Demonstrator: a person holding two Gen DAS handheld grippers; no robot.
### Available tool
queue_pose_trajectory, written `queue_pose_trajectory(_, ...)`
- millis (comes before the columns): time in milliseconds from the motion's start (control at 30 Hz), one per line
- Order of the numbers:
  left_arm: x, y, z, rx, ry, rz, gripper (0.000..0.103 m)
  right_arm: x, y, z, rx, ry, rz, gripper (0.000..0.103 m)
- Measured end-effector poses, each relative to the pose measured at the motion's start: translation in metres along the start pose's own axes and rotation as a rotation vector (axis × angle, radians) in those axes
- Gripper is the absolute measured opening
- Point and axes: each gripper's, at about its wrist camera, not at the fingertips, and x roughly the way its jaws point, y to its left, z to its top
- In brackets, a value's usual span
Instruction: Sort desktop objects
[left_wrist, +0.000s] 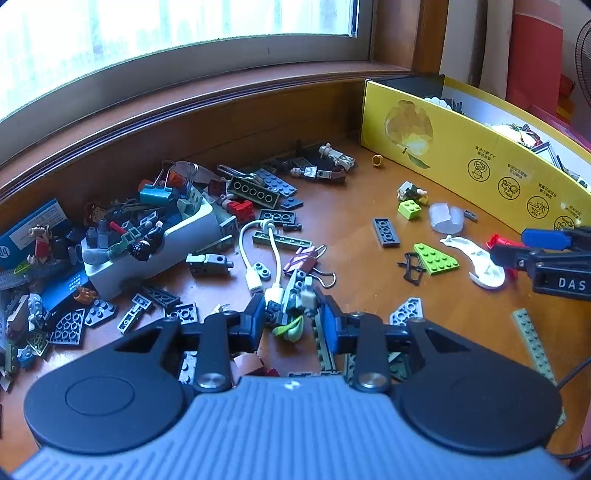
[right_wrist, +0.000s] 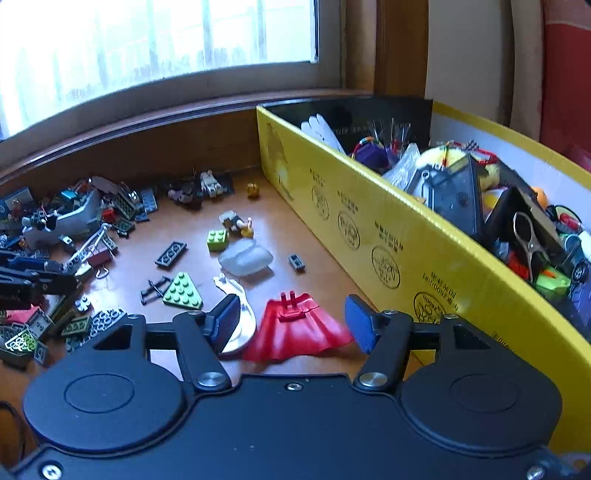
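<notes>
Two tools hover over a wooden tabletop (right_wrist: 295, 229) strewn with toy bricks. The left tool (left_wrist: 293, 317) is clamped on a small grey-and-green brick cluster (left_wrist: 293, 302). The right tool (right_wrist: 291, 325) stands apart, a red cape (right_wrist: 295, 328) lying between its fingers, beside a yellow box (right_wrist: 388, 236).

A bright window (left_wrist: 177, 33) fills the upper left of both views, its pale frame curving over a dark wooden sill (left_wrist: 207, 92). At the upper right hang a cream curtain (right_wrist: 469, 51) and a red cloth (right_wrist: 565, 74). A fan's grille (left_wrist: 583, 62) shows at the left wrist view's right edge. The wooden counter (left_wrist: 354, 258) spreads below.
</notes>
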Motion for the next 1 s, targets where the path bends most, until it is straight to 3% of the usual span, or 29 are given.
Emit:
queue_pose_trajectory(67,0.0,0.0,0.0,0.0,-0.003,0.0,0.042,0.004,-0.004,-0.004,0.024,-0.008,0.007,0.06)
queue_pose_trajectory(133,0.0,0.0,0.0,-0.003,-0.005,0.0,0.036,0.004,-0.004,-0.005,0.029,-0.016,-0.013,0.051)
queue_pose_trajectory(233,-0.002,0.001,0.0,-0.002,-0.016,0.004,0.035,0.002,-0.009,-0.005,0.05,-0.028,-0.001,0.036)
queue_pose_trajectory(267,-0.004,0.001,0.001,0.0,-0.022,0.004,0.035,0.001,-0.011,-0.004,0.054,-0.027,-0.004,0.014)
queue_pose_trajectory(300,-0.006,0.0,0.001,0.002,-0.03,0.004,0.035,0.001,-0.013,-0.003,0.062,-0.025,-0.005,0.009)
queue_pose_trajectory(667,-0.018,-0.002,0.004,0.009,-0.062,0.02,0.035,-0.014,-0.015,0.001,0.091,-0.054,0.055,0.002)
queue_pose_trajectory(733,-0.019,-0.003,0.003,0.009,-0.066,0.021,0.035,-0.012,-0.012,0.001,0.077,-0.023,0.048,0.008)
queue_pose_trajectory(767,-0.021,-0.004,0.003,0.008,-0.068,0.021,0.035,-0.009,-0.01,0.0,0.069,-0.013,0.032,0.024)
queue_pose_trajectory(800,-0.021,-0.004,0.003,0.006,-0.068,0.022,0.035,-0.007,-0.008,-0.001,0.061,-0.006,0.016,0.062)
queue_pose_trajectory(833,-0.022,-0.005,0.002,0.004,-0.068,0.023,0.035,-0.006,-0.006,-0.004,0.055,-0.014,0.031,0.071)
queue_pose_trajectory(900,-0.023,-0.006,0.001,0.001,-0.064,0.029,0.035,-0.003,-0.001,-0.007,0.032,-0.014,0.059,0.08)
queue_pose_trajectory(1000,-0.024,-0.007,-0.001,-0.003,-0.057,0.038,0.035,0.003,0.007,-0.01,-0.01,-0.022,0.05,0.078)
